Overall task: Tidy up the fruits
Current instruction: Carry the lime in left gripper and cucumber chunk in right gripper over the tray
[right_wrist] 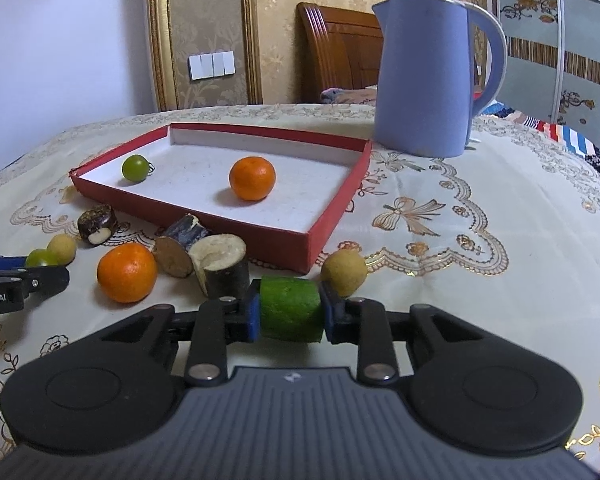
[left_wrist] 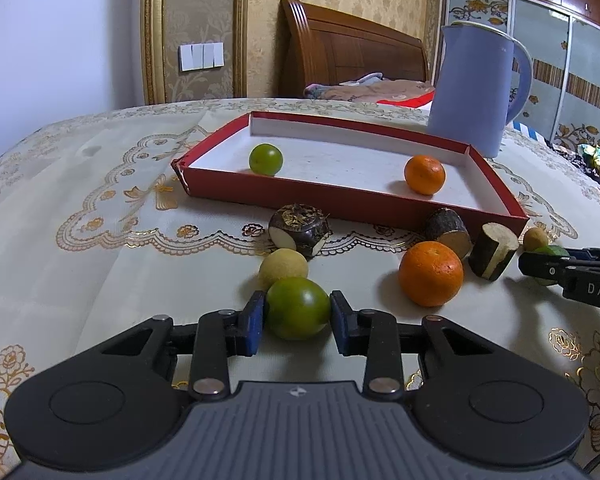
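Observation:
My left gripper (left_wrist: 298, 312) is shut on a round green fruit (left_wrist: 298, 308) that rests on the tablecloth, a small yellow fruit (left_wrist: 283, 268) just behind it. My right gripper (right_wrist: 290, 310) is shut on a green cucumber chunk (right_wrist: 291, 309), with another small yellow fruit (right_wrist: 344, 267) at its right finger. A shallow red box (left_wrist: 284, 194) (right_wrist: 340, 200) holds a green fruit (left_wrist: 265, 159) (right_wrist: 135, 168) and an orange (left_wrist: 424, 174) (right_wrist: 252, 178). In front of the box lie a loose orange (left_wrist: 431, 273) (right_wrist: 127, 273), a dark water chestnut (left_wrist: 299, 230) (right_wrist: 97, 224) and two sugarcane pieces (left_wrist: 492, 256) (right_wrist: 220, 266).
A blue kettle (left_wrist: 476, 88) (right_wrist: 428, 76) stands behind the box's right corner. The table carries a cream tablecloth with gold patterns (left_wrist: 100, 208) (right_wrist: 460, 220). A wooden bed headboard (left_wrist: 348, 52) and a wardrobe (right_wrist: 560, 52) lie beyond the table.

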Action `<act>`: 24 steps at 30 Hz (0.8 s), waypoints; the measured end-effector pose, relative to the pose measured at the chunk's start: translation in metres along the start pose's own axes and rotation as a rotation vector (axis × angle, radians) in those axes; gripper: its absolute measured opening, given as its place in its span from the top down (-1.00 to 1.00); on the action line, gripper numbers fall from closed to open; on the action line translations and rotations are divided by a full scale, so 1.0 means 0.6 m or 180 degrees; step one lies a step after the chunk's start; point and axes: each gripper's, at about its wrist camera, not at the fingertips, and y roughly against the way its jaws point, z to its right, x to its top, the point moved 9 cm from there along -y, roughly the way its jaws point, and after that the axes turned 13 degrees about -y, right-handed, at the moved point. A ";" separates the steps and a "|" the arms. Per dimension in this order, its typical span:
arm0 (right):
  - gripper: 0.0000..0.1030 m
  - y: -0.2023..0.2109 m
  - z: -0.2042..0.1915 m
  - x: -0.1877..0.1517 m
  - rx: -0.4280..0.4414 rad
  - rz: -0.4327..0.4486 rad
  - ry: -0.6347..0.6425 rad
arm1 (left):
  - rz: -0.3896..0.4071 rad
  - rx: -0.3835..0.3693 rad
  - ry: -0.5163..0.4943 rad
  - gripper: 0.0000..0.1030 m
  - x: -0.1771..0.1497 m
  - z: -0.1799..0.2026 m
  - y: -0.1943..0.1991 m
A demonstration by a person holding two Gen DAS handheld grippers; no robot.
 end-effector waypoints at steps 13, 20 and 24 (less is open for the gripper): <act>0.47 0.021 -0.006 0.013 -0.0025 0.0176 0.0038 | 0.0032 -0.0009 -0.0004 0.35 0.012 0.002 0.013; 0.47 0.024 -0.028 0.063 -0.0085 0.0420 0.0134 | 0.0136 -0.0018 -0.0061 0.35 0.072 0.003 0.007; 0.47 -0.001 -0.041 0.085 -0.0134 0.0419 0.0206 | 0.0133 -0.0024 -0.0066 0.35 0.107 0.008 -0.024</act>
